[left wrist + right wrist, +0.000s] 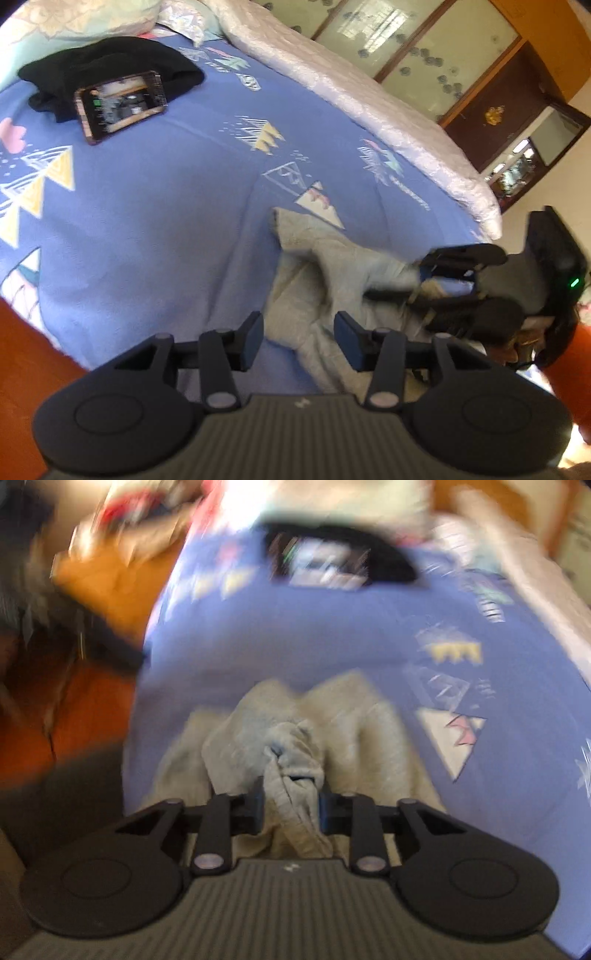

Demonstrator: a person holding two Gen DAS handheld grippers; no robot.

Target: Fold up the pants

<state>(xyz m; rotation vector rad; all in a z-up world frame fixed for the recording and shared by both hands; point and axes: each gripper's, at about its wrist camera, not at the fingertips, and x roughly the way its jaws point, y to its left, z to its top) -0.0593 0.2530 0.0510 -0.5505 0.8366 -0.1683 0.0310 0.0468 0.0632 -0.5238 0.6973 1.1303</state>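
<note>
The grey pants (317,266) lie crumpled on the blue patterned bed sheet (166,206), near its edge. My left gripper (300,341) hovers over the near part of the pants, open, with no cloth pinched between its pads. In the left wrist view my right gripper (424,286) comes in from the right, clamped on a bunch of the fabric. The right wrist view is blurred, but it shows the right gripper (291,805) shut on a gathered fold of the pants (295,738), which hangs between its fingers.
A black garment (110,70) lies at the far end of the bed with a phone (122,105) propped against it. A white quilt (369,99) runs along the far side before a wardrobe (424,48). Wooden floor (22,350) lies beside the bed.
</note>
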